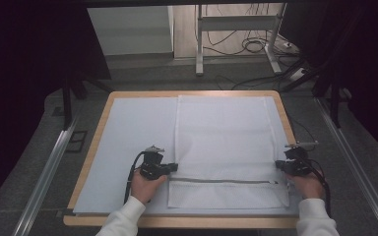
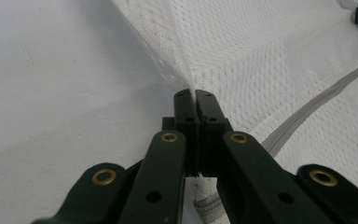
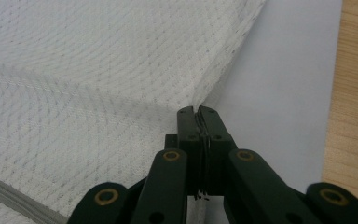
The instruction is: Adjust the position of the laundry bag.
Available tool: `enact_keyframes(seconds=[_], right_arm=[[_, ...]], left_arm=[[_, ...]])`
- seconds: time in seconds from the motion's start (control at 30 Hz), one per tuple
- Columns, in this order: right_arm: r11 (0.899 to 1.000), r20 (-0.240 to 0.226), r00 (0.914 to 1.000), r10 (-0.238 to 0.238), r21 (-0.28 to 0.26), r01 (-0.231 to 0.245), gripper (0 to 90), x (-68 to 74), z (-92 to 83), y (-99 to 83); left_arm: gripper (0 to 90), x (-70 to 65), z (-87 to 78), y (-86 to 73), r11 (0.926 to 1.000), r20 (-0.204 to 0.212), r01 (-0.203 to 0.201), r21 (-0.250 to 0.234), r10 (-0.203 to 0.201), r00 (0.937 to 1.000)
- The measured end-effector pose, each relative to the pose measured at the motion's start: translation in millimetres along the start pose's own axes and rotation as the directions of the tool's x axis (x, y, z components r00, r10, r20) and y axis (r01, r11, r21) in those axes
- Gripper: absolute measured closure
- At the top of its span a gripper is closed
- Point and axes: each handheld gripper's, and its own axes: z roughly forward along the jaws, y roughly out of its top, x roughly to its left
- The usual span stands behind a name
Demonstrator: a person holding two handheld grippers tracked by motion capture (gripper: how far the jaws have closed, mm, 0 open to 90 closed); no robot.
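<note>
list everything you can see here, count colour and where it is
mesh bag: one, white, flat on the right half of the table, both side edges pinched near its zip
zip: one, grey, running across the bag near its front edge
sheet: one, pale blue-white, covering the tabletop under the bag
table: one, light wood, rim showing around the sheet
metal frame: one, grey, on the floor beyond the table, with dark cables around it
left hand-held gripper: one, black, shut on the bag's left edge
right hand-held gripper: one, black, shut on the bag's right edge
sleeves: two, white, at the bottom of the high view
</note>
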Motion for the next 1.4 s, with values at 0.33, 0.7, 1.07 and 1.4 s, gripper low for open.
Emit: enact_keyframes(seconds=[0.33,0.7,1.07,1.4], right_arm=[[1.0,-0.017,0.9997,-0.02,-0.005,0.02,87.7,9.5,3.2,2.4],[1.0,-0.038,0.999,-0.023,-0.012,0.023,87.7,14.4,4.9,4.3],[0.999,-0.078,0.9964,-0.034,-0.023,0.032,87.7,22.4,7.5,8.8],[0.998,-0.095,0.9947,-0.039,-0.045,0.035,87.7,31.5,6.8,9.5]], left_arm=[[89.7,7.4,-9.9,-2.8,0.9999,-0.011,0.012,-0.01,-0.012,0.9999],[89.7,12.5,-16.1,-3.7,0.9997,-0.016,0.017,-0.016,-0.018,0.9997],[89.6,21.5,-27.2,-8.1,0.9991,-0.029,0.035,-0.023,-0.035,0.999],[89.6,28.4,-33.2,-12.0,0.9992,-0.04,0.038,-0.013,-0.039,0.9985]])
